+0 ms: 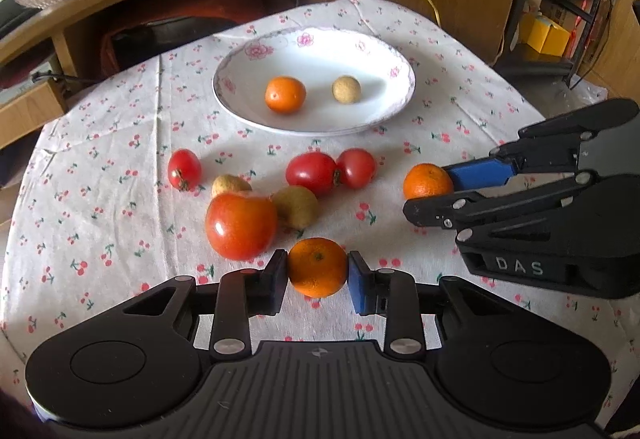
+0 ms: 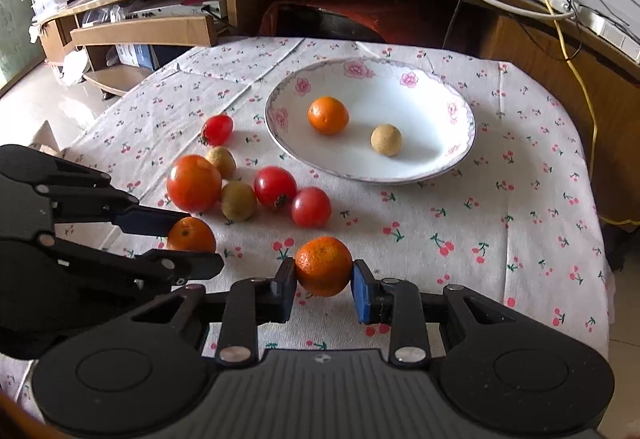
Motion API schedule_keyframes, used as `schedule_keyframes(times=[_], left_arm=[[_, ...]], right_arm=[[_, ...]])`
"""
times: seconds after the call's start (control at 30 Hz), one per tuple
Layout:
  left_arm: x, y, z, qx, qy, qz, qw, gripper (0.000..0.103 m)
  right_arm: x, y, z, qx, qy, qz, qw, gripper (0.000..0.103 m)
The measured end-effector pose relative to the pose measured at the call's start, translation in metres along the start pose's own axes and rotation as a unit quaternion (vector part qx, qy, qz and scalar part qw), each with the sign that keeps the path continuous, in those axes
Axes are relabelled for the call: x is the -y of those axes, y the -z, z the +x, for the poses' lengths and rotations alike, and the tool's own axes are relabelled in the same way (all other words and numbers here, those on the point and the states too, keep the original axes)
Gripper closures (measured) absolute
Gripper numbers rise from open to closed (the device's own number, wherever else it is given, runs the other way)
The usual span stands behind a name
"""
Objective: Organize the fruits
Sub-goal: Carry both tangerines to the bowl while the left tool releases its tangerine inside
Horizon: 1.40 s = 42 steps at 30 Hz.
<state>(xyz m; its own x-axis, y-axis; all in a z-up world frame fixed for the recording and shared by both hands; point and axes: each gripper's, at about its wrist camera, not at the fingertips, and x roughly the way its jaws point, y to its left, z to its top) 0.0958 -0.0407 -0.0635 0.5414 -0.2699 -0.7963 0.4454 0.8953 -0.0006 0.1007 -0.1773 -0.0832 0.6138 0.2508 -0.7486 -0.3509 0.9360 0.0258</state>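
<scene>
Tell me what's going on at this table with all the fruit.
A person is sorting fruit with a handheld gripper in each hand. The left gripper is closed on one mandarin, and the right gripper is closed on another mandarin, both low over the cherry-print tablecloth. The white plate already holds a mandarin and a small tan fruit. Four tomatoes and three small brownish fruits lie loose in front of it.

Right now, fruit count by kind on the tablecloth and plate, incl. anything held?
Mandarins: 3, one on the plate, one in the left gripper, one in the right gripper
Tomatoes: 4, big one, three small
Tan round fruits: 3
Total: 10
</scene>
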Motion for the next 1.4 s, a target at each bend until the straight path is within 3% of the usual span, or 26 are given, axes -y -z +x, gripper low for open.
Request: schedule_keyframes(times=[0.8, 1.4], left_arm=[[-0.002, -0.052, 0.002, 0.061, -0.02, -0.007, 0.9979, 0.064], [-0.011, -0.076, 0.038, 0.051, -0.028, -0.019, 0.9981, 0.065]], right_arm=[[0.023, -0.038, -0.01, 0.055, 0.026, 0.039, 0.997, 0.071], [0.05, -0.057, 0.027, 0.049, 0.019, 0.061, 0.997, 0.071]])
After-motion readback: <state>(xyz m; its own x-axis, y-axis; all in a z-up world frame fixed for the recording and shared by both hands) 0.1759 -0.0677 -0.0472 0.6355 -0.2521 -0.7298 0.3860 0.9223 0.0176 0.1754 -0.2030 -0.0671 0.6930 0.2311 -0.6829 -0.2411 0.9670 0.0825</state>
